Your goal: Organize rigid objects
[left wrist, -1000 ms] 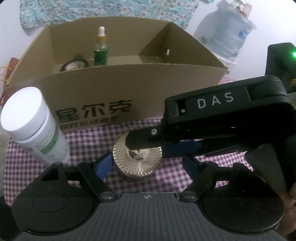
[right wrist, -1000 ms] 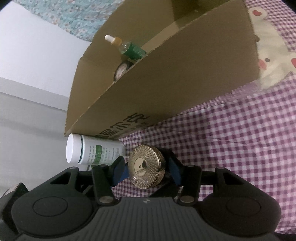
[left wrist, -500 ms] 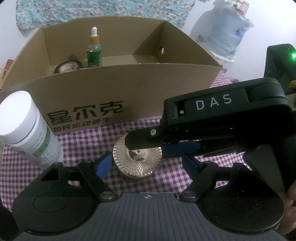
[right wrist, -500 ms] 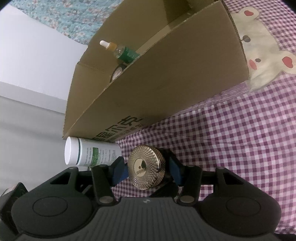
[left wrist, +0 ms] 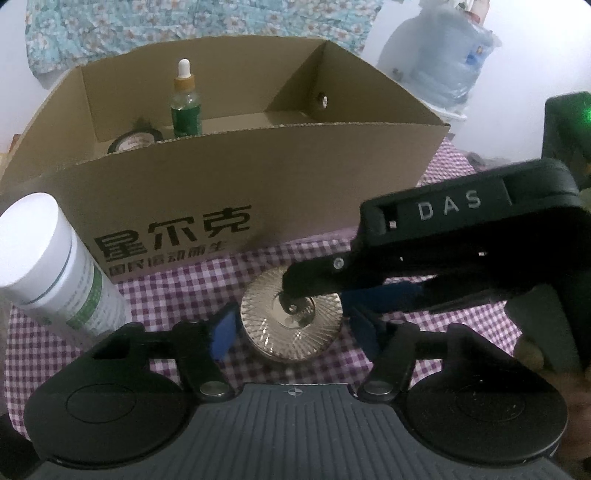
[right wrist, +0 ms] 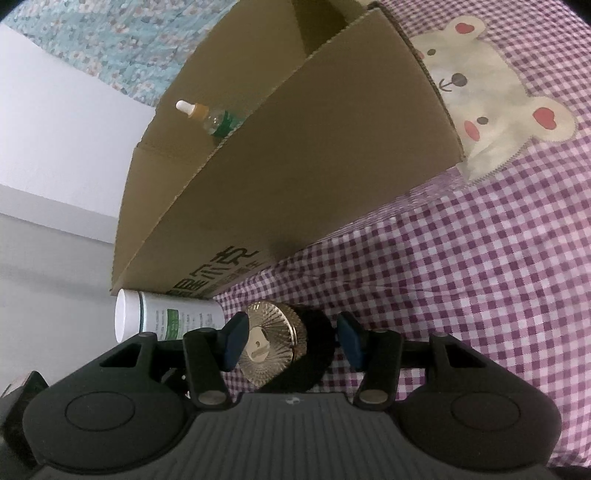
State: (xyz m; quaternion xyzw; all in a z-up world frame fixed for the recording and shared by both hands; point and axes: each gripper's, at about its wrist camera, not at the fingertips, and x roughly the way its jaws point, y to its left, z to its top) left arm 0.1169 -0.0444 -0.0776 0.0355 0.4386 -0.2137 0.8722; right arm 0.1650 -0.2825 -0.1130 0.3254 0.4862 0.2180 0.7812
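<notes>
**Two hand-held grippers meet at a gold-lidded jar in front of the box**

A round jar with a ribbed gold lid (left wrist: 291,325) sits on the purple-and-white checked cloth (left wrist: 177,291) that covers the surface, just in front of an open cardboard box (left wrist: 258,192) printed with dark characters.

The left hand-held gripper (left wrist: 291,328) has the jar between its blue fingers (left wrist: 221,328). Its jaws are closing, but a sliver of cloth shows on each side of the lid, so the pads are not pressing on it yet.

The right hand-held gripper (right wrist: 291,341) comes in from the right of the left wrist view, its black body marked "DAS" lying over part of the lid. In its own view the jar (right wrist: 273,347) is between its blue pads (right wrist: 234,339): the left pad sits against the gold lid, while the right pad stands clear beside the dark base. Whether it truly clamps the jar I cannot tell.

A white cylindrical bottle with a green label (left wrist: 59,273) stands on the cloth to the left of the jar, close to the box's front wall. Inside the box, a green dropper bottle with a white tip (left wrist: 185,107) stands upright near the back wall, and a roll of black tape (left wrist: 133,140) lies just to its left. A bear design (right wrist: 491,110) shows on the cloth beside the box's far end. Behind the box are a large water jug (left wrist: 443,66) and a floral fabric (left wrist: 184,22).
</notes>
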